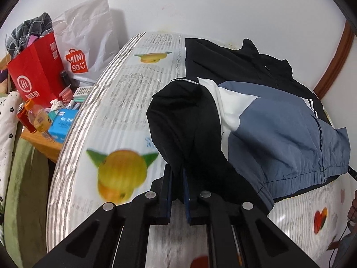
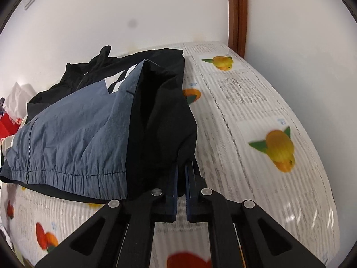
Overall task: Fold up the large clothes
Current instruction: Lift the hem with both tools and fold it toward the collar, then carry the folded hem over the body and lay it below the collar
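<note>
A large jacket (image 1: pixel 279 129) in black, slate blue and white lies on a bed (image 1: pixel 116 102) covered with a fruit-print sheet. My left gripper (image 1: pixel 177 174) is shut on the jacket's black left sleeve (image 1: pixel 178 120) and holds it lifted over the blue front panel. In the right wrist view the jacket (image 2: pixel 73 129) lies to the left, its elastic hem toward me. My right gripper (image 2: pixel 181 172) is shut on the black right sleeve (image 2: pixel 160 120), raised above the sheet (image 2: pixel 256 120).
Left of the bed, a wooden side table (image 1: pixel 44 145) holds a red paper bag (image 1: pixel 38 73), a white Miniso bag (image 1: pixel 87 42), bottles and a blue box (image 1: pixel 62 122). A white wall runs behind the bed. A brown wooden frame (image 2: pixel 237 15) stands at the far right corner.
</note>
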Available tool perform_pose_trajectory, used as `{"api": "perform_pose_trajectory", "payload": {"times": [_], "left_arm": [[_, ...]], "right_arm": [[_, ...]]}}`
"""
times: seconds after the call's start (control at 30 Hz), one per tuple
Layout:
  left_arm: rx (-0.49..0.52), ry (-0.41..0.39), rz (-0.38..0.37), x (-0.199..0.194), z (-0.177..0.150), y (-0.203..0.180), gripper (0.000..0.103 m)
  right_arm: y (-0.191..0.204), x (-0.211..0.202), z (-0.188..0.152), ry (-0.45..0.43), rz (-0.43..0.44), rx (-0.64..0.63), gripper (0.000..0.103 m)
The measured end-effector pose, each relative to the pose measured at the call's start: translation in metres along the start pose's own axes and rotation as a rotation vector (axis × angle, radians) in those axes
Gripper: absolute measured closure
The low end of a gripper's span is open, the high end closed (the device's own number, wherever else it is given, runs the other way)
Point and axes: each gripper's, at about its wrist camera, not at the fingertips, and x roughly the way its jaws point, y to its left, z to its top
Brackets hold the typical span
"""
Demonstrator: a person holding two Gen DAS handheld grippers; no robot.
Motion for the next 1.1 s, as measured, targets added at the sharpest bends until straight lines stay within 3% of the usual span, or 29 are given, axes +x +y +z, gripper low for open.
{"api": "perform_pose_trajectory", "payload": {"times": [0.2,0.4,0.5,0.57,0.63,0.7,0.87,1.1], "left_arm": [[-0.004,0.015,-0.016,-0.016,-0.026,0.001,0.094],[-0.026,0.001,-0.012,-0.032,-0.039,0.002,0.089],[-0.037,-0.017,0.006,-0.043,-0.039,0.003,0.08],[-0.034,-0.045,-0.01,-0.053,-0.039,0.002,0.068],[-0.031,-0.073,-0.033,-0.061,-0.039,0.0,0.055],[-0.024,-0.094,-0.067,-0.067,-0.039,-0.005,0.055],[-0.009,-0.07,-0.145,-0.061,-0.04,-0.02,0.055],[-0.01,0.034,-0.17,-0.024,-0.048,-0.04,0.055]], "right_arm": [[-0.005,-0.026,-0.024,-0.001,-0.013,-0.018,0.098],[-0.017,-0.038,-0.041,0.026,-0.107,-0.012,0.095],[-0.017,-0.059,-0.04,-0.017,-0.109,0.003,0.094],[-0.009,-0.074,-0.037,-0.049,-0.068,0.004,0.088],[0.0,-0.084,-0.037,-0.074,-0.032,-0.008,0.061],[0.013,-0.088,-0.037,-0.109,0.021,-0.028,0.053],[0.035,-0.068,-0.038,-0.094,0.054,-0.039,0.055],[0.04,-0.039,-0.038,-0.065,0.057,0.005,0.057]]}}
